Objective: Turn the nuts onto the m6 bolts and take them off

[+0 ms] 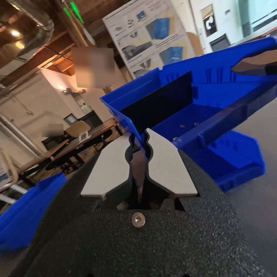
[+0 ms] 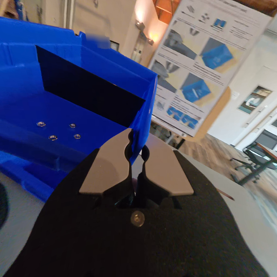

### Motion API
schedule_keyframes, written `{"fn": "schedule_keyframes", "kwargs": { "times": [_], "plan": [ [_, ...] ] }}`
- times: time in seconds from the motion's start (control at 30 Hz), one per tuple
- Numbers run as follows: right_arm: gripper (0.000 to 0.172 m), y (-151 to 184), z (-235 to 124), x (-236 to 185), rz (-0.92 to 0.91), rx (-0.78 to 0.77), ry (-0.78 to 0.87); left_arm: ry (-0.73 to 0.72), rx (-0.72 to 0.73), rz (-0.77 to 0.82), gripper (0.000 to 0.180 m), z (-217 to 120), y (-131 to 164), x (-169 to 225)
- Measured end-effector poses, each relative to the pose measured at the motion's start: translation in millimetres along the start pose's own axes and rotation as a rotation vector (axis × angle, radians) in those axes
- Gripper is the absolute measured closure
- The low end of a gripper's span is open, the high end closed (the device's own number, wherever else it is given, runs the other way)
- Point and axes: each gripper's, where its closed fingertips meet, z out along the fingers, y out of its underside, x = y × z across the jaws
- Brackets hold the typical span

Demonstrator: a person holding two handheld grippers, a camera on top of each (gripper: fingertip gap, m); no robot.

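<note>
Right tool (image 2: pixel 137 143) on bin wall (image 2: pixel 143 119) (four nuts (image 2: pixel 63 130) visible)

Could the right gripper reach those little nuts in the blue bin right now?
Probably not: the right gripper is clamped on the blue bin's side wall, so it must let go first. Otherwise the nuts lie uncovered.

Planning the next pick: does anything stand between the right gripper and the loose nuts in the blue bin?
Yes. The right gripper straddles the blue bin's side wall, one finger inside. The nuts lie uncovered on the bin floor, left of it; it must release first.
</note>
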Motion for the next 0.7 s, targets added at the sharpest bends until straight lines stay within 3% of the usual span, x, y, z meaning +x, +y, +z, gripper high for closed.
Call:
{"fn": "schedule_keyframes", "kwargs": {
  "times": [0.2,0.4,0.7],
  "plan": [
    [0.164,-31,43,-89,0.053,0.066,-0.171,-0.168,-0.056,0.038,0.168,-40,31,-76],
    [0.165,-49,68,-155,0.145,0.108,-0.322,-0.269,-0.092,0.038,0.167,-72,64,-121],
    [0.163,-21,78,-247,0.001,0.022,-0.443,-0.446,-0.093,-0.003,0.172,-113,109,-161]
  ]
}}
